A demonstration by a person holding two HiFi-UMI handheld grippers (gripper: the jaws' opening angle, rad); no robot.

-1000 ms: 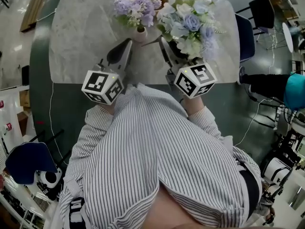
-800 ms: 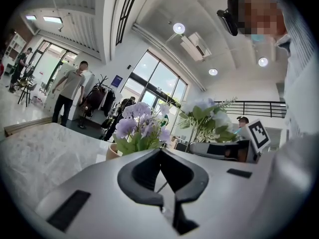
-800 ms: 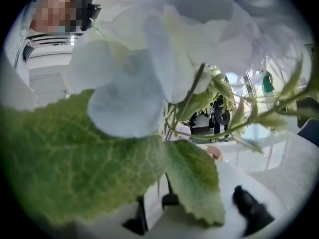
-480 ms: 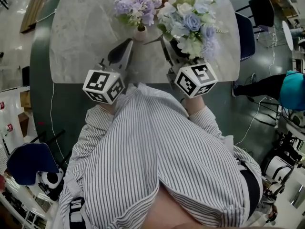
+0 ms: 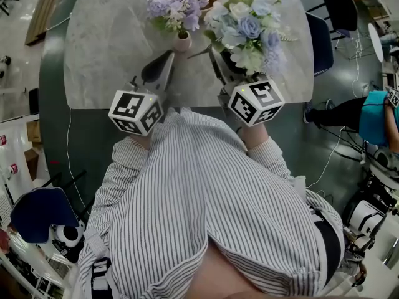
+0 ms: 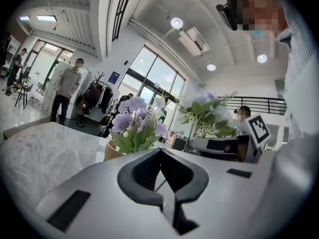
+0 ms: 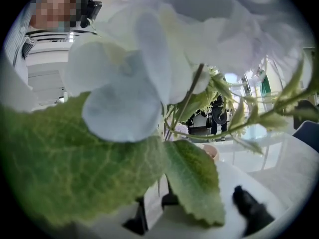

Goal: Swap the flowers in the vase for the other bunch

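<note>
- Vase (image 5: 182, 41) stands near the far edge of the marble table (image 5: 106, 55), and the purple flowers (image 5: 176, 6) are in it, so the swap has not started at the vase end.
- The other bunch (image 5: 249, 33), blue and white, is already off the table. The right gripper (image 5: 219, 60) has its jaws nearly together, pinching the stems, and holds the bunch just right of the vase.
- The left gripper (image 5: 168, 56) is pressed together with nothing in it. It points at the vase from the near side, close to it but not touching.
- By my reading, 2 steps are left: lift the purple flowers out, then set the blue and white bunch into the vase.
- Compared with 1 second ago, both grippers, the vase and both bunches sit as they did. Only the person in teal (image 5: 377, 114) at the right edge has shifted.
</note>
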